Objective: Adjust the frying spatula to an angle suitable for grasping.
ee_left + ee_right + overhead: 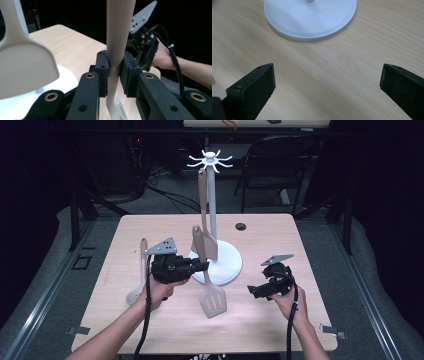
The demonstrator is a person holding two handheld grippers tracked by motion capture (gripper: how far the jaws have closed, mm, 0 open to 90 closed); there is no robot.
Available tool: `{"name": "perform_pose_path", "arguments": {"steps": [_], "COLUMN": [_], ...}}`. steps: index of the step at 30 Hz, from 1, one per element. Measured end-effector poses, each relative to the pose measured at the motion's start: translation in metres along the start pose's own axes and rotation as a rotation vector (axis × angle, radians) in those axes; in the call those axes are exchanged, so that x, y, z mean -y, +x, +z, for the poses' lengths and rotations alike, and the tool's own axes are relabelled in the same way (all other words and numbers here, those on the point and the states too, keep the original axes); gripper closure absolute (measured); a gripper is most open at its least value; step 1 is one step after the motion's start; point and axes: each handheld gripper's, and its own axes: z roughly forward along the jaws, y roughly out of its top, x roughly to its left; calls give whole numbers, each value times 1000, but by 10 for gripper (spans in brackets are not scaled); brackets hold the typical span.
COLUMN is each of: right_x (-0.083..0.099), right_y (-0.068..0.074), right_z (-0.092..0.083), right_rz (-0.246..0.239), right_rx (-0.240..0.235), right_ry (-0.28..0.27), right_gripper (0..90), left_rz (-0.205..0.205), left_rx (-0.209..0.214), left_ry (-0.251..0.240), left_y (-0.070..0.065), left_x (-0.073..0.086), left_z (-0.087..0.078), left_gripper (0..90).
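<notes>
Folding chair [280, 165] behind the table, cables [165, 192] on grey floor

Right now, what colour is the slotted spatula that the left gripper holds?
Beige. The slotted spatula shows best in the high view, clamped by the left gripper.

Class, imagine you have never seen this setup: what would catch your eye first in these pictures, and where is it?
The tall white utensil stand rises at the table's middle, a beige spatula hanging from its hooks. In front of it the left hand-held gripper is shut on the handle of a slotted turner, whose head points toward the table's near edge. To the right, the right hand-held gripper hovers open above bare wood, and a ladle lies at the far left.
</notes>
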Motion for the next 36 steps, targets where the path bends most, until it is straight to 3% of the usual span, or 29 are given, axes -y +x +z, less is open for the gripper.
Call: {"name": "perform_pose_path", "arguments": {"steps": [13, 14, 30, 36], "right_x": [0, -1, 0, -1], "right_y": [-6, -8, -8, -8], "right_z": [-3, -4, 0, 0], "right_rz": [1, -14, 0, 3], "right_rx": [34, 47, 44, 41], "right_ry": [-5, 15, 4, 3], "right_gripper": [0, 0, 3, 3], "left_rz": [53, 61, 108, 103], "left_rx": [-6, -6, -18, -27], "left_ry": [13, 18, 36, 35], "left_y": [-1, -1, -2, 3], "left_x": [-27, -30, -62, -70], "left_z": [15, 17, 35, 37], "left_gripper": [778, 778, 778, 778]}}
